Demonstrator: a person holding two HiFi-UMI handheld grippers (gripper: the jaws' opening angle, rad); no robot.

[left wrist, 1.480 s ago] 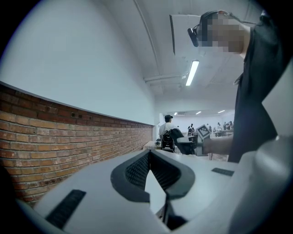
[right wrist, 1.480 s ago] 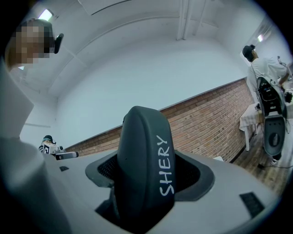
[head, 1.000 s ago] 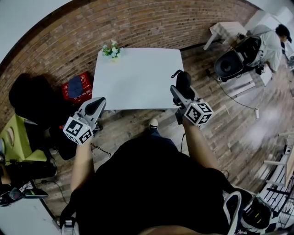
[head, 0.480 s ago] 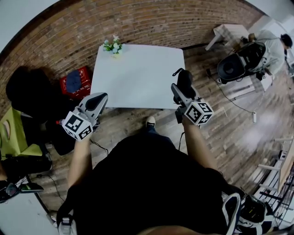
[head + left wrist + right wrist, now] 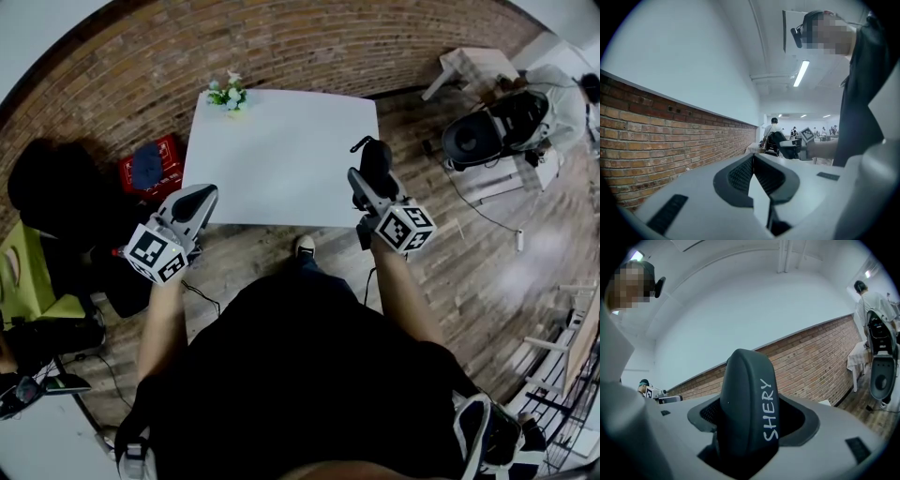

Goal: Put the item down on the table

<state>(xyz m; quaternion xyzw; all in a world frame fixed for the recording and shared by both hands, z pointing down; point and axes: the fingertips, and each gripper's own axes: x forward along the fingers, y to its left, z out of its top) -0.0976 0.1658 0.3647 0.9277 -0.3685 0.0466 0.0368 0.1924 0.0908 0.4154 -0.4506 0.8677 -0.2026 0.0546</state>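
From the head view we see a white rectangular table standing on a wooden plank floor against a red brick wall. A small bunch of white flowers with green leaves sits on its far left corner. The right gripper hangs over the table's near right corner, clamped on a dark grey rounded hard case. The case stands up out of the claw and is not yet resting on the tabletop. The left gripper is empty, just off the table's near left corner and well apart from the case. A red plastic crate sits on the floor to the left of the table. A person in a white top is at the far right by a black chair.

In the left gripper view we look along a claw whose two dark ribbed pads meet in a line, pinched together with nothing between them. The brick wall runs along the left. The other gripper shows small in the distance on the right, with its marker cube.

In the right gripper view the case fills the middle, upright between the pads, which press on both of its flanks. White handwritten letters reading SHERY run up its side. The brick wall slopes behind it, and the person in white stands at the far right.
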